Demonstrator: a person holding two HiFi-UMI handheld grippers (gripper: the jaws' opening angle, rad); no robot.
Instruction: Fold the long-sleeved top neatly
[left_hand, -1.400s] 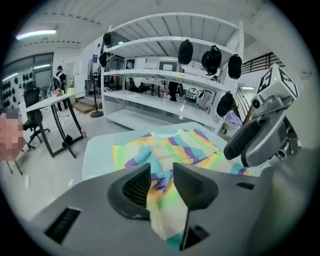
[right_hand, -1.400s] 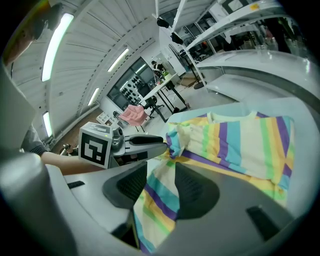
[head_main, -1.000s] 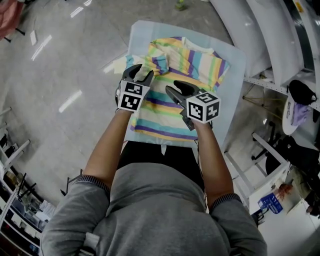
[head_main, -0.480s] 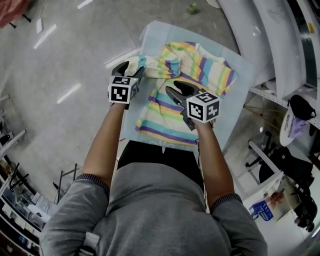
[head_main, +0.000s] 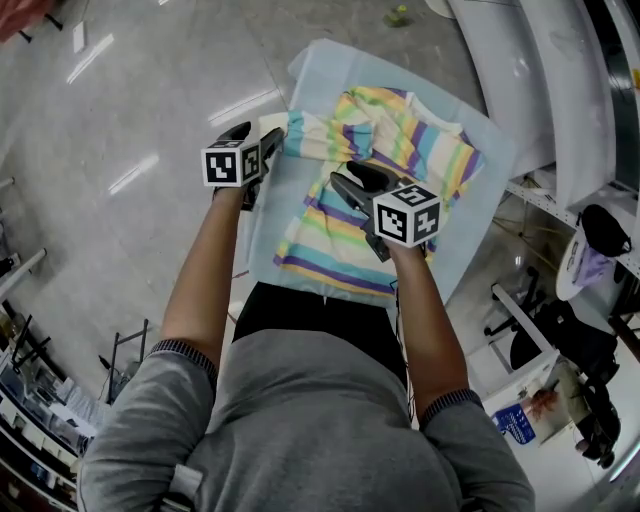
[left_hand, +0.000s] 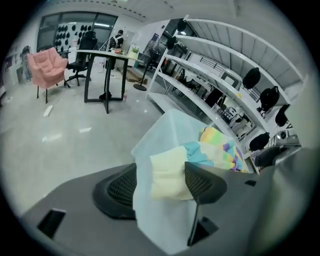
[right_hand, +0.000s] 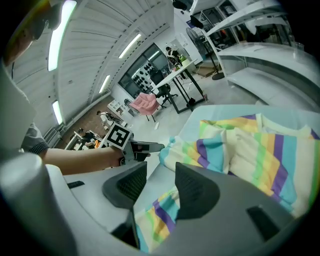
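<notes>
Though unclear overhead, left gripper's (left_hand: 160, 175) fingers (left_hand: 202, 182), just opened, flank cuff (left_hand: 167, 176).

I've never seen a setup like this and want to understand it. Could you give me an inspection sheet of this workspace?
Surface: table under a pale blue cover.
Job's things: striped top lies on the cover, bunched at its upper part; one sleeve is drawn out to the left, and its cream cuff lies between the left tongs' jaws.
Clutter: nothing seen.
Grippers: left tongs open, jaws just been opening, no longer pressing the cuff; right tongs open over the top's body, holding nothing.
Cables: nothing seen.
Surroundings: shiny grey floor, white shelves, pink chair.
</notes>
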